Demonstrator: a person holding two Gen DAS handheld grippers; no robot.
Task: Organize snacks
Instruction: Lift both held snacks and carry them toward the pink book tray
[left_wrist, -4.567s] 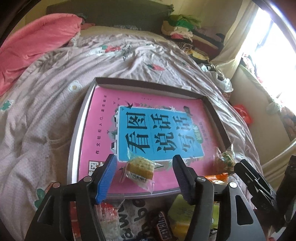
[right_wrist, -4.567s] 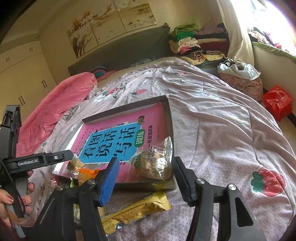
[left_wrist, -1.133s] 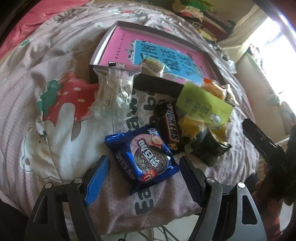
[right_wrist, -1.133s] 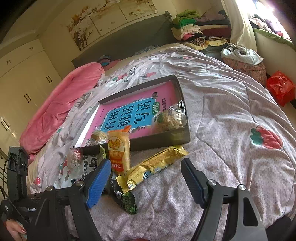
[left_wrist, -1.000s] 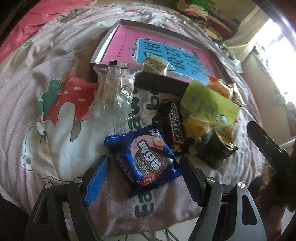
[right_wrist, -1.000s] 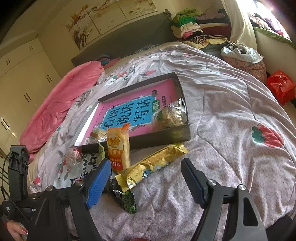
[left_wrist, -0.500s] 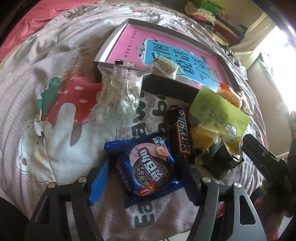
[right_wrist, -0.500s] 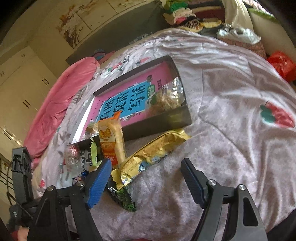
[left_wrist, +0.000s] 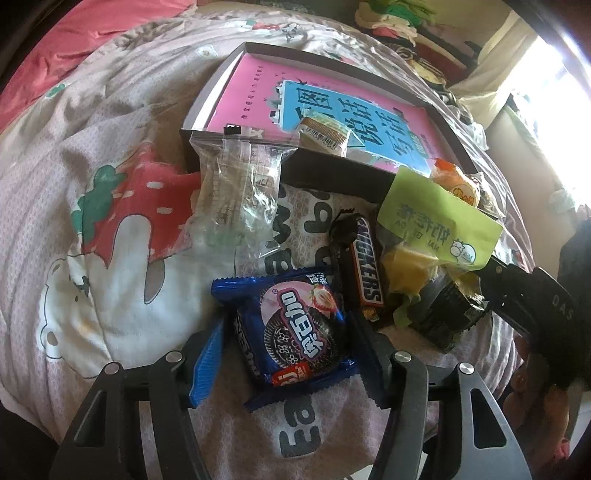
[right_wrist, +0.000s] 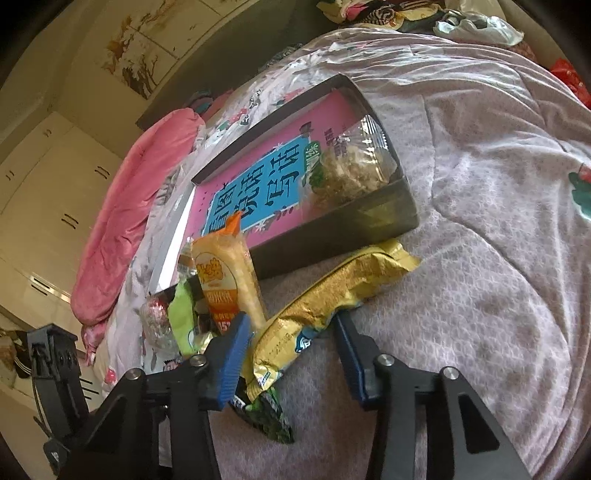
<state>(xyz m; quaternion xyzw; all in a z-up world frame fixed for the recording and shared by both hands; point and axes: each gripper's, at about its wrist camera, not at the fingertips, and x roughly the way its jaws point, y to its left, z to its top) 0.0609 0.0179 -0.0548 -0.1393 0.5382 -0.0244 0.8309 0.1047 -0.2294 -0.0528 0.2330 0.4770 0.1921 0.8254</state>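
Here the left gripper (left_wrist: 288, 354) brackets a blue cookie packet (left_wrist: 295, 332) and the right gripper (right_wrist: 291, 350) a gold wrapper (right_wrist: 325, 295), jaws open, unclamped; either slippery pack could slide off the quilt (left_wrist: 110, 221) edge

Glossy plastic cookie pack (left_wrist: 301, 332), shiny gold foil wrapper (right_wrist: 332, 295), matt cloth quilt (right_wrist: 498, 221).

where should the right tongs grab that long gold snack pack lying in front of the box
Grip the gold pack across its narrow width near the lower end, coming from above and the near side. It lies flat and diagonal on the quilt, one end by the box. The right tongs already straddle that end, fingers on either long edge.
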